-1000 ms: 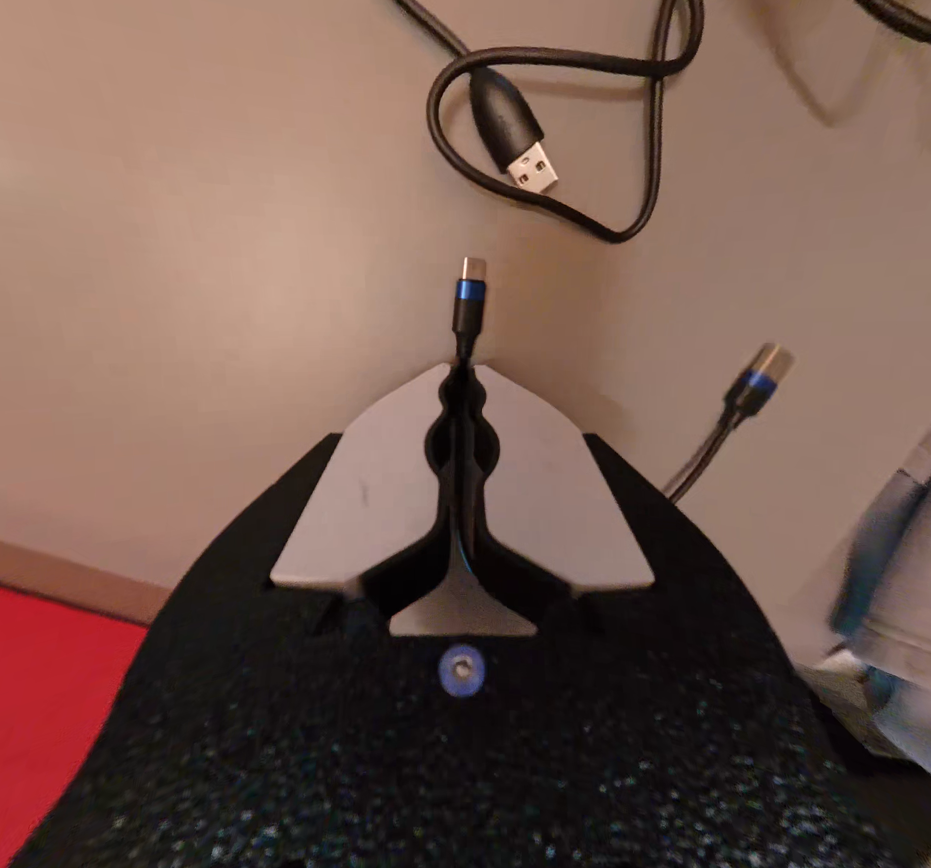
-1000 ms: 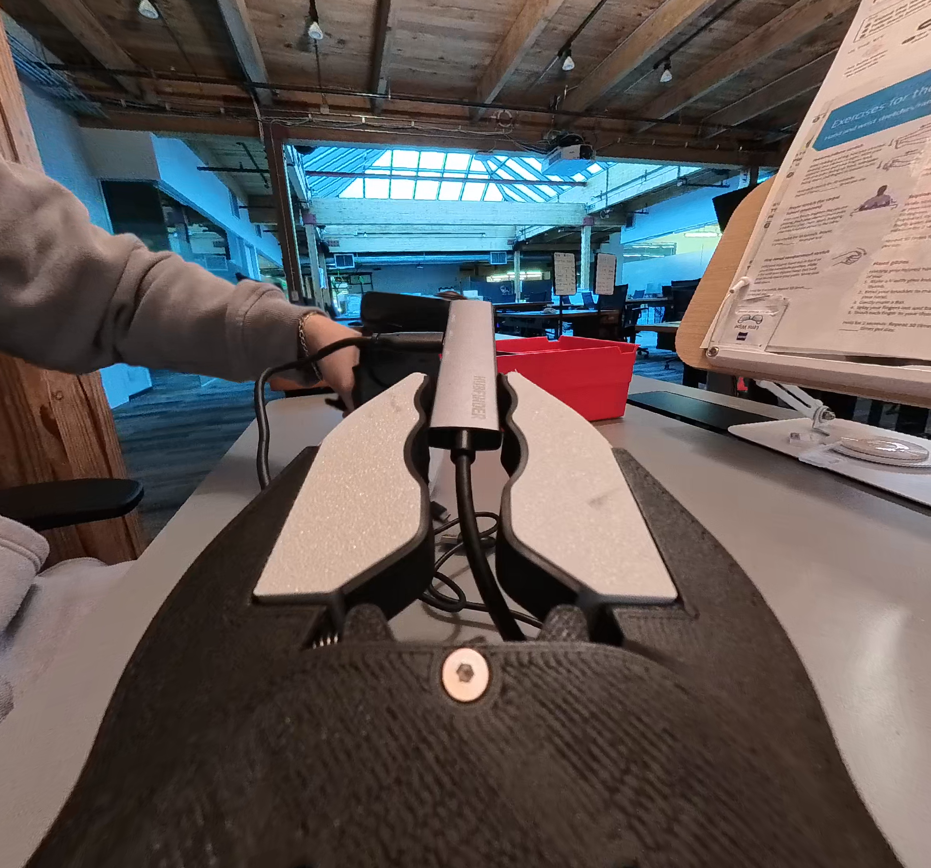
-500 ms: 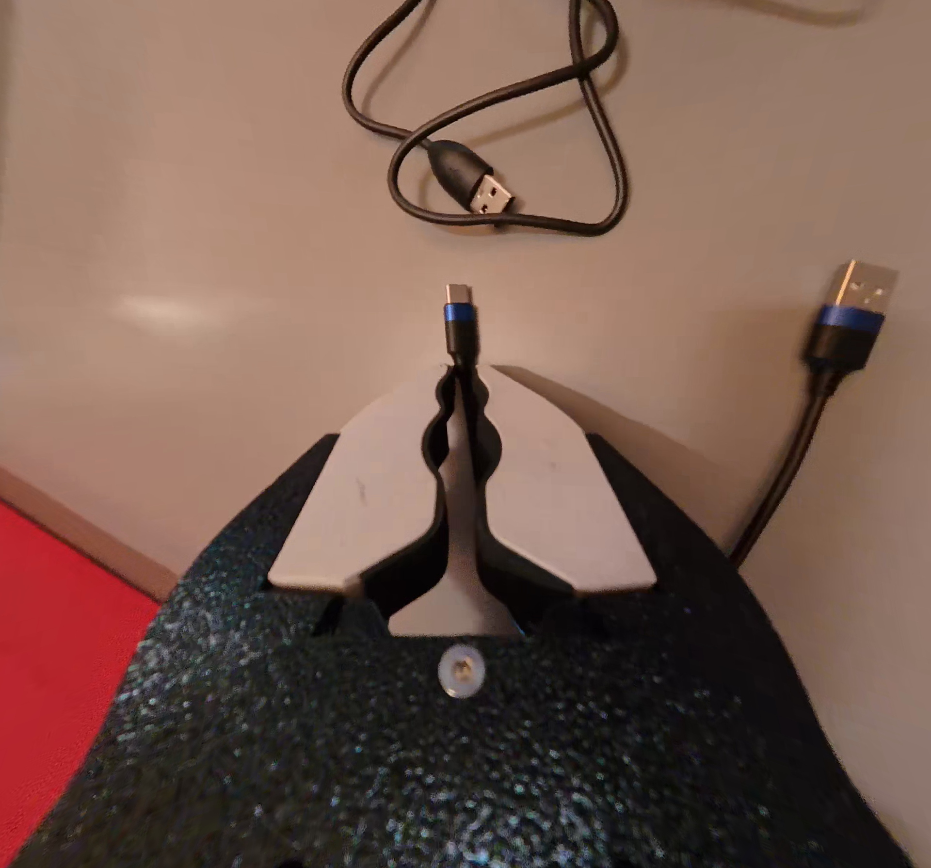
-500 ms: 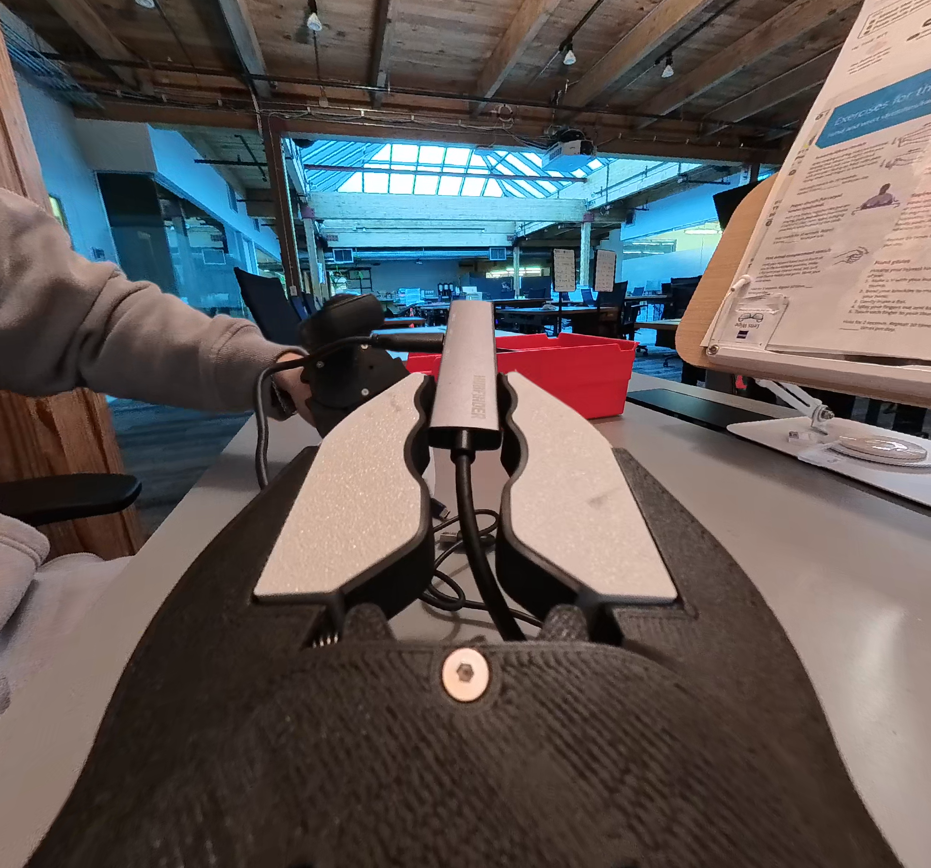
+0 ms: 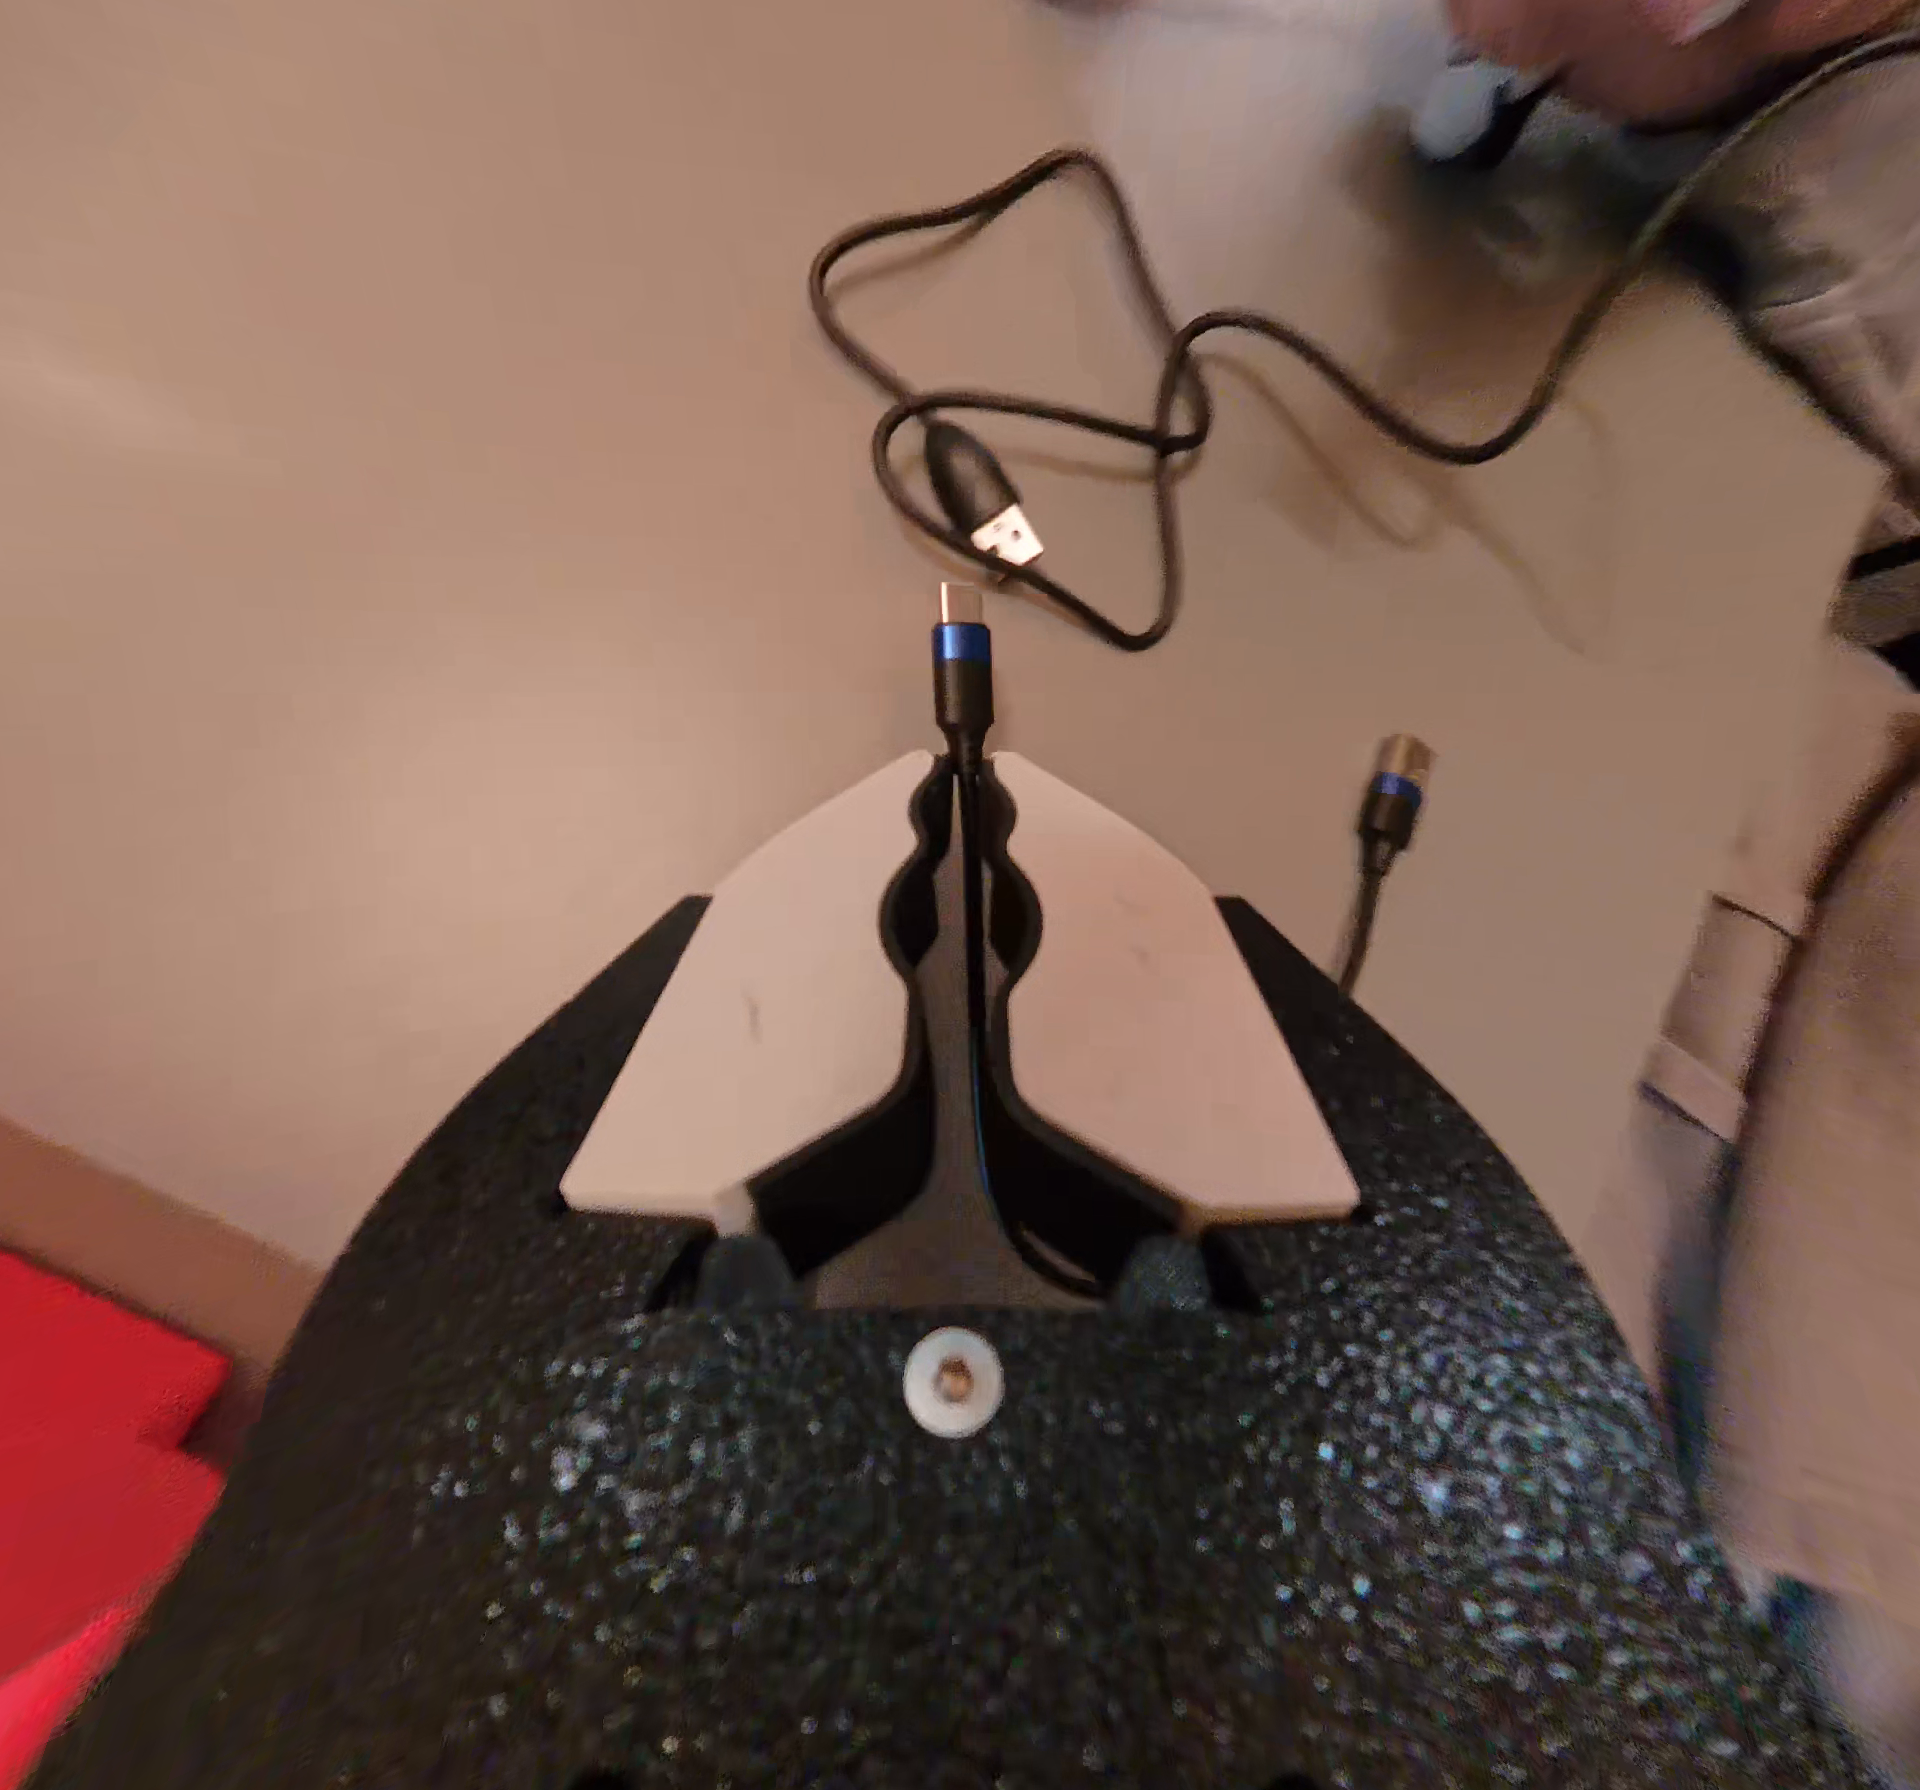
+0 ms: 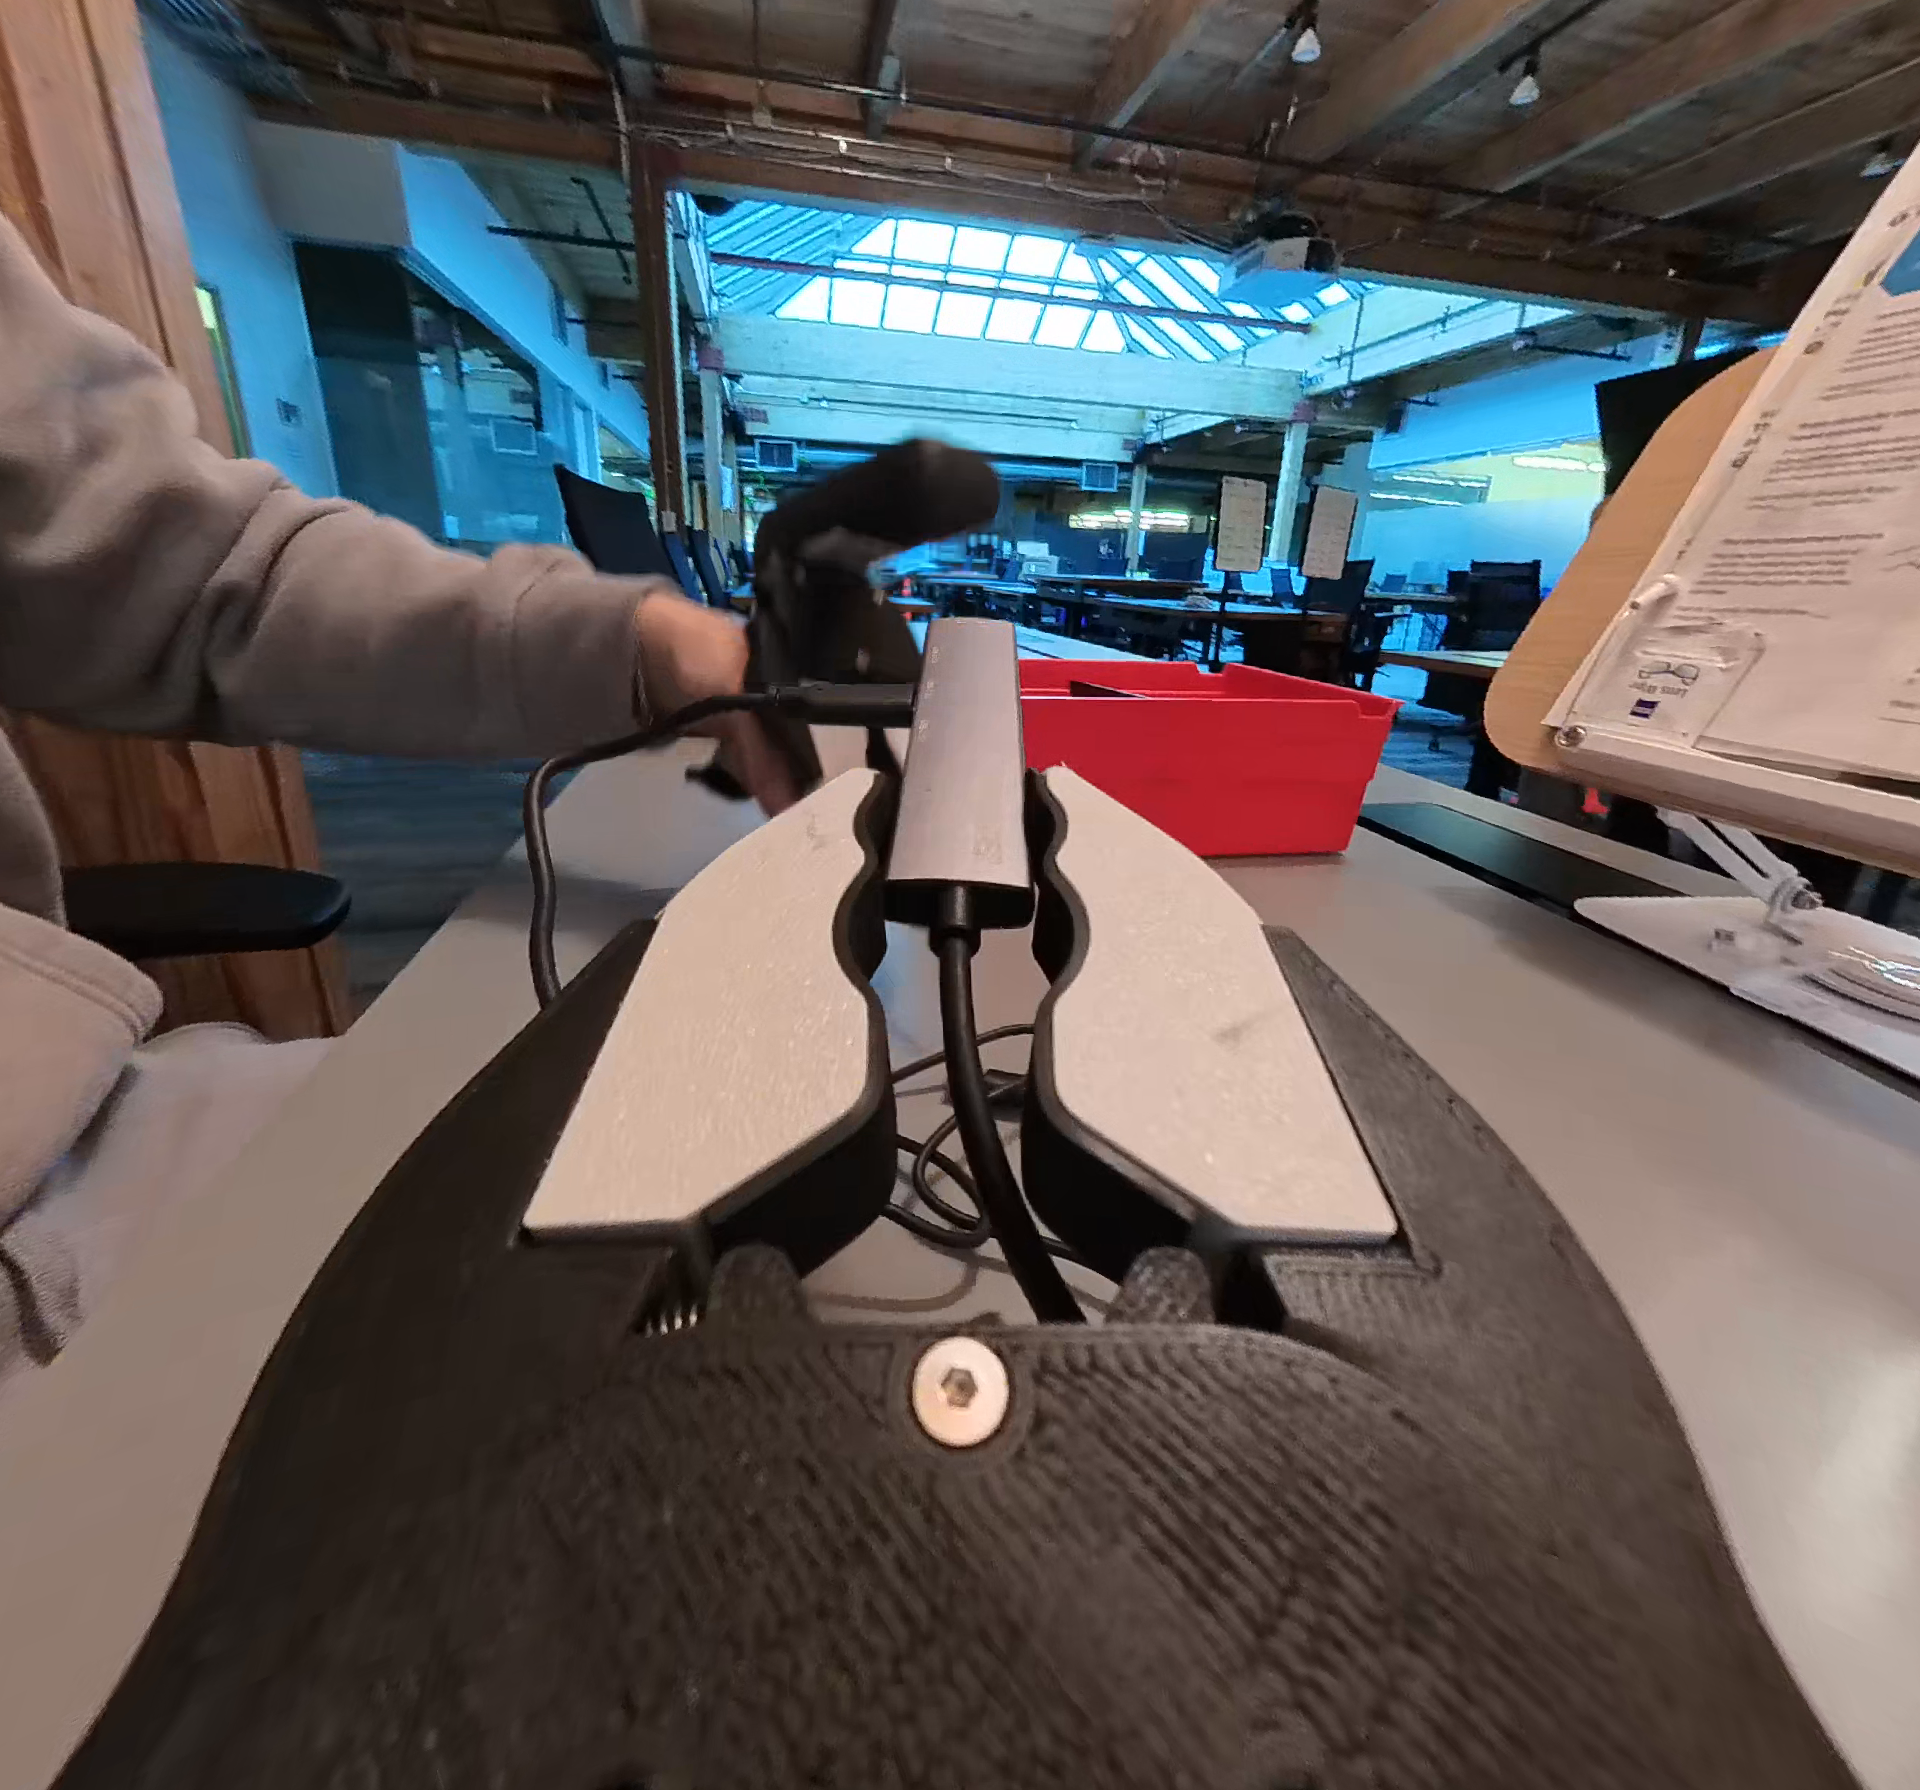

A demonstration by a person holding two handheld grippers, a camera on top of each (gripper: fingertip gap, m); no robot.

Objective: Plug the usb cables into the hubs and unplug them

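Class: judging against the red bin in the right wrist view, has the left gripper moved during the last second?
Yes. The left gripper has risen and shifted right toward the red bin.

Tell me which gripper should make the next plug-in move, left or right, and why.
Left, probably. The left gripper is shut on the blue-collared cable, its small plug jutting free ahead. The right gripper is clamped on the grey hub, so it is better placed to steady it.

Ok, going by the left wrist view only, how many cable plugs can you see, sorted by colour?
Blue-ringed plugs: 2, one with its cable pinched in the left claw, one loose at the right.
Plain black plugs: 1, lying among cable loops.
Total: 3
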